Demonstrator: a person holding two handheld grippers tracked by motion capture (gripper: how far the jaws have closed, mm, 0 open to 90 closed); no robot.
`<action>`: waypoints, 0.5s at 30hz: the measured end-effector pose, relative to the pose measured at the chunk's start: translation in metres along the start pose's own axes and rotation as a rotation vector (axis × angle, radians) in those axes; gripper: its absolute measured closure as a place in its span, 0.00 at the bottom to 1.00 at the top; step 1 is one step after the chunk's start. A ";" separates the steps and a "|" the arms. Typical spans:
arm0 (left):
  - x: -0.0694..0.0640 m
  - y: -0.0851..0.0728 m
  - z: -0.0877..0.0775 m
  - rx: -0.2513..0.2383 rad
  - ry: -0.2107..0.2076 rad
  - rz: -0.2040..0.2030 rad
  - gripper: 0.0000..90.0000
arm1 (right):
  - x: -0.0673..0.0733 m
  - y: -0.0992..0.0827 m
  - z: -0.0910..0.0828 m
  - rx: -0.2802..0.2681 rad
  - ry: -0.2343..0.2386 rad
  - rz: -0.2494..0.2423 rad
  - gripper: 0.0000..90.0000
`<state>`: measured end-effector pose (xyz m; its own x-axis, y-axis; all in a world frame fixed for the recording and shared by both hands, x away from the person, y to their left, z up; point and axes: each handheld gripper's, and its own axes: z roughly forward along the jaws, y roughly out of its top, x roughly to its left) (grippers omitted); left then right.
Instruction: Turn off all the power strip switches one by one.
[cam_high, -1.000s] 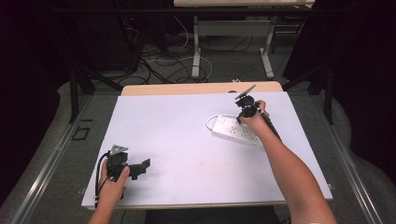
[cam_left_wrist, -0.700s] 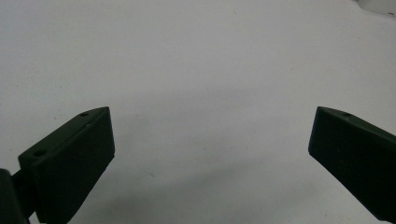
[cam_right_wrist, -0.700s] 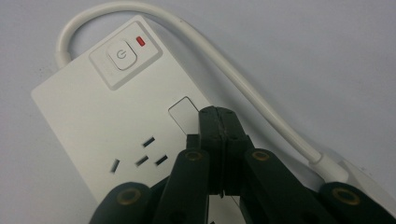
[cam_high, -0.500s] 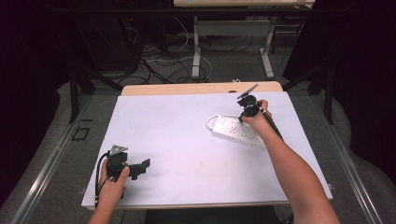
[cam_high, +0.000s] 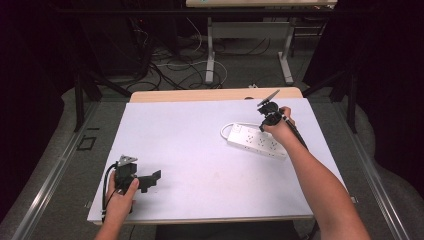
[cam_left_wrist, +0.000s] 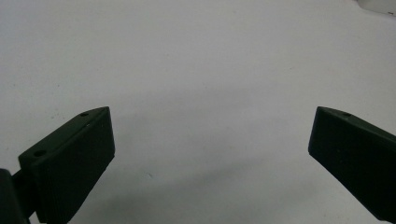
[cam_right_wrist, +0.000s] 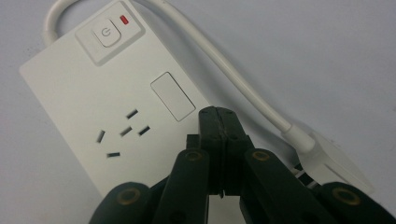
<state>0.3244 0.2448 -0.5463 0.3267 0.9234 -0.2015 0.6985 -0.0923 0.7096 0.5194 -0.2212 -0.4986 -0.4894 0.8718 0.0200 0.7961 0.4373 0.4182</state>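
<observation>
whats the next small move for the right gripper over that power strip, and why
Probably ease the right gripper a little toward the power button and press it. Its jaws are shut to a blunt tip, poised over the power strip near the blank panel, short of the button. The left gripper sits open over bare table.

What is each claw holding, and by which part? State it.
Nothing. The right claw is shut empty over the power strip; the left claw is open over bare table.

The left claw hangs wide apart over the white table.
</observation>
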 end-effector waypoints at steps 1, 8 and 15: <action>0.000 0.000 0.000 -0.002 0.001 -0.003 0.01 | -0.001 -0.001 0.000 -0.001 -0.001 0.003 1.00; 0.000 0.000 0.001 -0.004 0.001 -0.001 0.01 | -0.005 -0.006 -0.002 0.024 -0.013 0.011 1.00; 0.000 0.000 0.000 -0.001 0.002 -0.001 0.01 | -0.008 -0.009 -0.003 0.038 -0.017 0.029 1.00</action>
<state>0.3246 0.2442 -0.5464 0.3247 0.9243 -0.2005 0.6980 -0.0911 0.7103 0.5153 -0.2327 -0.4999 -0.4600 0.8878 0.0158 0.8229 0.4196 0.3831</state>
